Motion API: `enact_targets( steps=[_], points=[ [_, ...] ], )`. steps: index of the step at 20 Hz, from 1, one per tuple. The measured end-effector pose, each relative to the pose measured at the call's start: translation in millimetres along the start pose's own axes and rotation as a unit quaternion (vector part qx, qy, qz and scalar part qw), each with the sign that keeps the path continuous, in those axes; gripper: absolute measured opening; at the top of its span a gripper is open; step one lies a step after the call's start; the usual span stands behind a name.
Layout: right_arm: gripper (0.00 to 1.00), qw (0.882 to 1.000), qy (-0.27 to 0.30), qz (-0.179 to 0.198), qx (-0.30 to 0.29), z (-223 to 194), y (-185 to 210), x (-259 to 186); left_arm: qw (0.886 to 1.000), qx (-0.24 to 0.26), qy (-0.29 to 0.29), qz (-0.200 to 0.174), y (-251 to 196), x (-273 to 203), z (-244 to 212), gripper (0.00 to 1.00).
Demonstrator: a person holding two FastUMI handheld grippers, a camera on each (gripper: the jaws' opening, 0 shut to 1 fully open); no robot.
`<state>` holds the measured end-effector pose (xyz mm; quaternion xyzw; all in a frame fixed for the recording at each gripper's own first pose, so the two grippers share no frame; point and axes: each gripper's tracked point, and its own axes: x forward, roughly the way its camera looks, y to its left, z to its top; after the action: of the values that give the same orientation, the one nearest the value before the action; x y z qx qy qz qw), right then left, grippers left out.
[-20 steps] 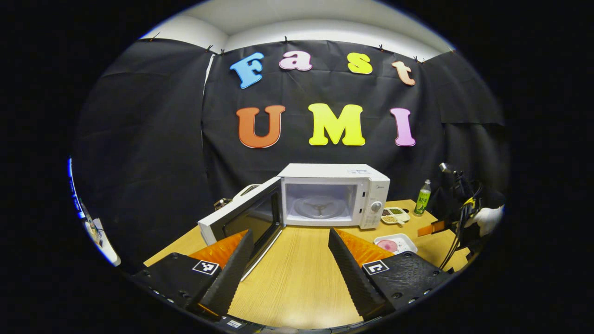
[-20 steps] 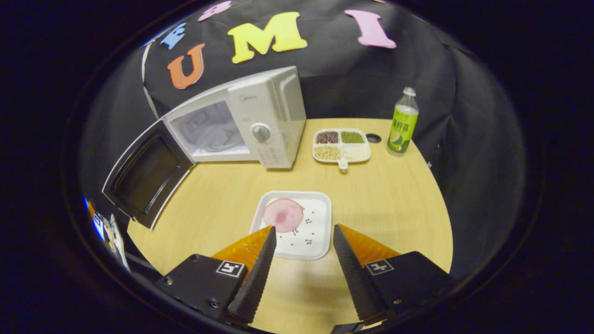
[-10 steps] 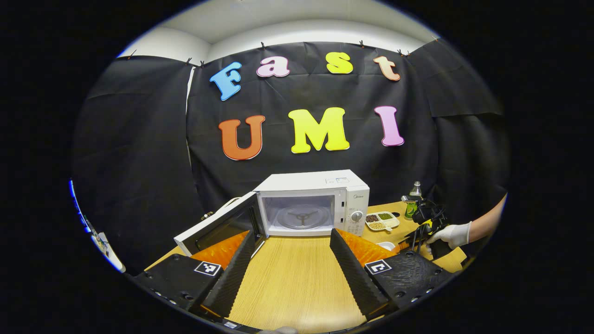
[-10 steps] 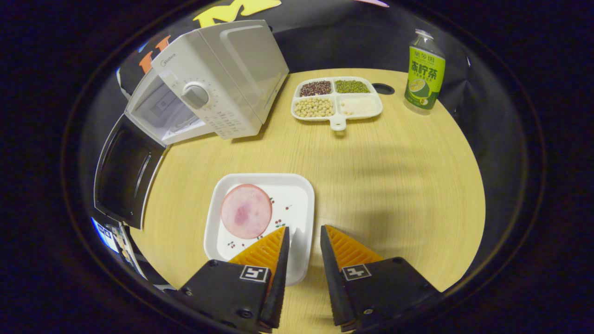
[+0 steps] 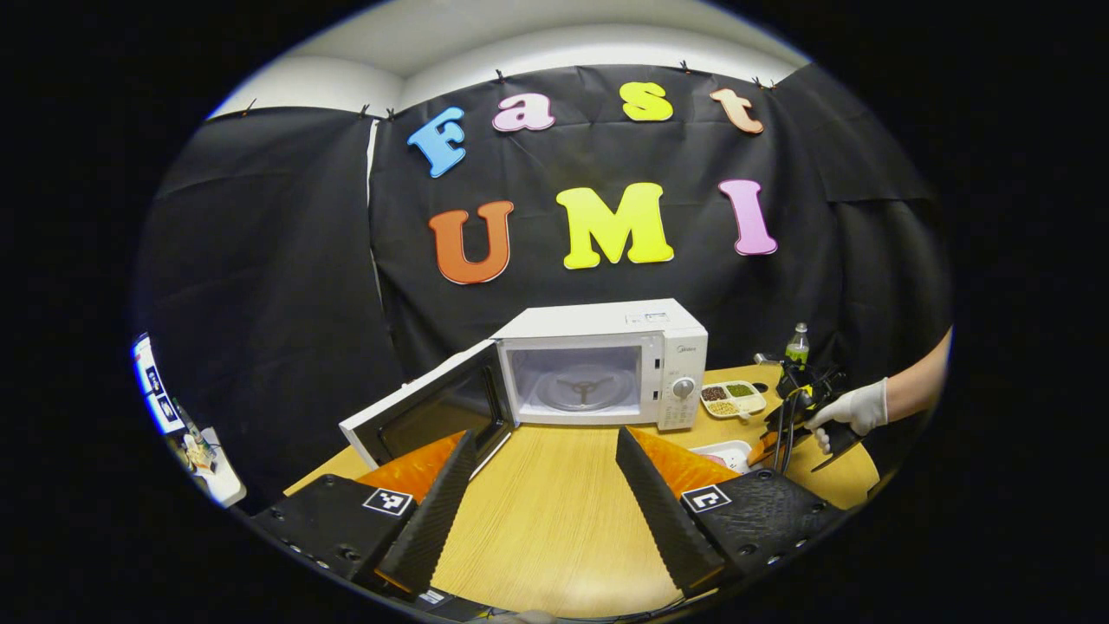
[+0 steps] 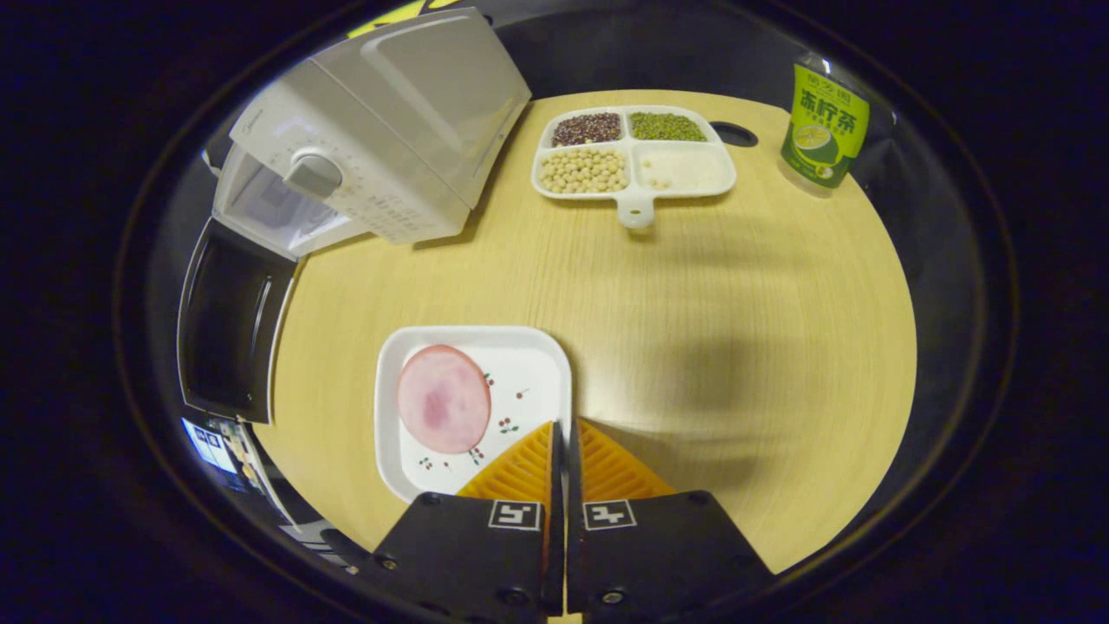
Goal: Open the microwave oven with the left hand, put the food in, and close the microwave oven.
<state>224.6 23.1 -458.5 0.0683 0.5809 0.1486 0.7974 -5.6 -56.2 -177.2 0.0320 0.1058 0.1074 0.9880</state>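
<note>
Now right gripper (image 6: 565, 433) pinched tight on the square plate's (image 6: 433, 347) near-right rim — ham slice (image 6: 443, 410) on it; left gripper (image 5: 541, 481) wide, empty. Microwave (image 6: 381, 130) door (image 6: 227, 334) open; compartment dish (image 6: 637, 156), bottle (image 6: 823, 117) beyond.

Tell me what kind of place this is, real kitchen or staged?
Likely a staged recording booth, not a kitchen: black cloth wall behind a wooden table with a microwave, door open, and a compartment tray of beans.
</note>
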Motion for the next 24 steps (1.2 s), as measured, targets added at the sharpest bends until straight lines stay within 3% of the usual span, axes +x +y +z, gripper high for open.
enact_targets(
  steps=[5,8,11,13,15,20,23,24],
  points=[
    [0.04,0.998,-0.021,0.038,-0.04,1,4,0,1.0,-0.016,0.011,0.02,9,-3,-6,0.97],
    [0.04,0.995,-0.056,0.086,-0.004,-6,15,-3,0.999,-0.016,0.016,0.023,18,-10,0,0.96],
    [0.04,0.988,-0.082,0.125,0.033,-11,34,-14,1.0,0.014,0.02,0.015,26,-12,6,0.96],
    [0.0,0.987,-0.094,0.126,0.028,-14,42,-20,0.999,0.027,0.02,0.0,29,-7,10,0.96],
    [0.03,0.984,-0.114,0.133,0.037,-12,56,-34,0.999,0.025,0.016,-0.018,31,-3,13,0.96],
    [0.04,0.969,-0.19,0.149,0.059,7,104,-83,0.998,0.021,0.007,-0.064,46,8,18,0.96],
    [0.0,0.951,-0.24,0.168,0.102,25,145,-104,0.996,0.028,0.008,-0.082,67,10,18,0.97],
    [0.04,0.945,-0.252,0.176,0.117,29,158,-107,0.996,0.031,0.008,-0.086,74,10,18,0.97]
  ],
)
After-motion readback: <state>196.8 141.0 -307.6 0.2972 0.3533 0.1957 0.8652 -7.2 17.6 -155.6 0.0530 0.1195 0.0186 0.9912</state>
